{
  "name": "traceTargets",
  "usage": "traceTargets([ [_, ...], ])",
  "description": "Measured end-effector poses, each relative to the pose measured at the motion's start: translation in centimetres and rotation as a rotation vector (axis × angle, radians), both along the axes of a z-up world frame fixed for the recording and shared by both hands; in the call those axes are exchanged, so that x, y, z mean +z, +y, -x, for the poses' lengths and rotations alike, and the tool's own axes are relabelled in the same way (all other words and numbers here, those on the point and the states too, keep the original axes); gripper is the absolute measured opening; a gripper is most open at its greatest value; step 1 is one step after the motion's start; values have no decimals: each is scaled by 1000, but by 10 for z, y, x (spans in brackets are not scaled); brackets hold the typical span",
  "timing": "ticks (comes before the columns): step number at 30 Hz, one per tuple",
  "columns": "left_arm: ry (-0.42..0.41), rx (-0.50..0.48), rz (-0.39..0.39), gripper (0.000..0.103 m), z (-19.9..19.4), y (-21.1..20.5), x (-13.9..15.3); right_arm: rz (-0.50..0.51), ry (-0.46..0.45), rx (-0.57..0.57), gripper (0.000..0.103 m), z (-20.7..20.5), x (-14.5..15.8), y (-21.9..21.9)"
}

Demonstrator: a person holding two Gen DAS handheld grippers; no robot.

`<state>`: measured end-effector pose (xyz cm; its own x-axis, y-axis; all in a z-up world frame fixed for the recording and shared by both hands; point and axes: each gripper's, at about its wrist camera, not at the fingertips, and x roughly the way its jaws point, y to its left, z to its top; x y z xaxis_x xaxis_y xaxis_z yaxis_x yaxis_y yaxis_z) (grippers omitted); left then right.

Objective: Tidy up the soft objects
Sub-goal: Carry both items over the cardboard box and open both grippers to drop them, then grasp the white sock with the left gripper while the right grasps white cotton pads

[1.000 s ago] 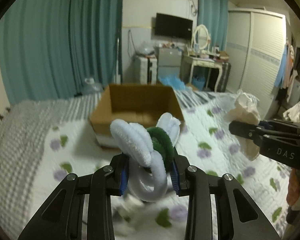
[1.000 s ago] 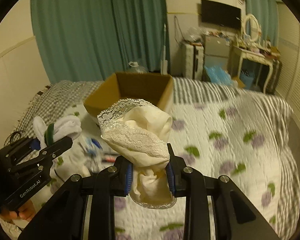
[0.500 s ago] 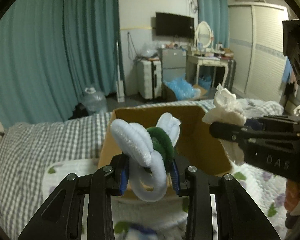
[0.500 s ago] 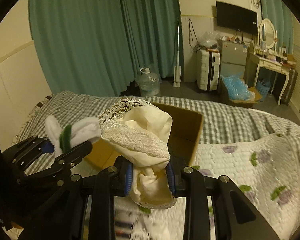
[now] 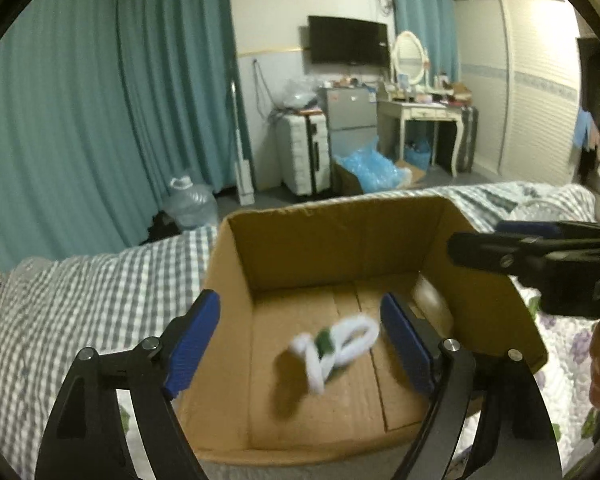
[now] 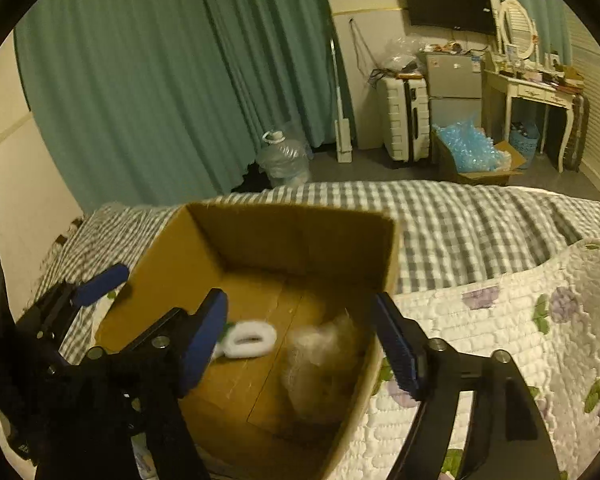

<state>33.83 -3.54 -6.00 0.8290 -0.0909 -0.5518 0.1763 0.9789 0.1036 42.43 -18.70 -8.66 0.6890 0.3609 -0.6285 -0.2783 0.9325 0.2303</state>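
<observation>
Both grippers hang over an open cardboard box [image 5: 332, 240] on the bed [image 6: 480, 232] — the left gripper [image 5: 300, 340] spread wide with nothing between its blue pads, the right gripper [image 6: 300, 340] just as wide and bare. In the box lie the white and green plush loop [image 5: 336, 346] and, blurred beside it, a cream lacy cloth [image 6: 324, 356]. Behind hang teal curtains [image 5: 140, 100]; a white suitcase [image 5: 304, 152], a wall television [image 5: 348, 40] and a dressing table [image 5: 420, 112] line the far wall.
</observation>
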Motion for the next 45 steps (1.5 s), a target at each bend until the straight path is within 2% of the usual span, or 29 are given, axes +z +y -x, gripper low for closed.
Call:
traceTargets([
  [5,-8,35,27,84,21,11,23,-15,-48,-51,85,28,32,-11],
  [8,-43,51,26,84,46,13,45,0,-89,-68,93,56,57,-14],
  [13,-144,48,55,84,110,24,90,112,-172,-21,98,123,105,1],
  [17,-182,14,97,86,154,42,114,173,-196,6,99,169,122,15],
  [20,-167,-10,69,86,180,49,117,183,-192,34,99,201,121,26],
  [23,-140,-38,41,86,203,53,105,192,-178,54,99,230,102,40],
  [28,-17,-33,-5,86,232,59,58,175,-83,108,99,257,39,65],
  [36,172,9,44,86,256,83,-25,234,100,235,99,268,-74,105],
  [40,228,24,-13,86,258,85,-54,242,152,258,99,263,-106,116],
  [45,284,16,26,86,252,95,-71,268,161,258,99,250,-119,127],
])
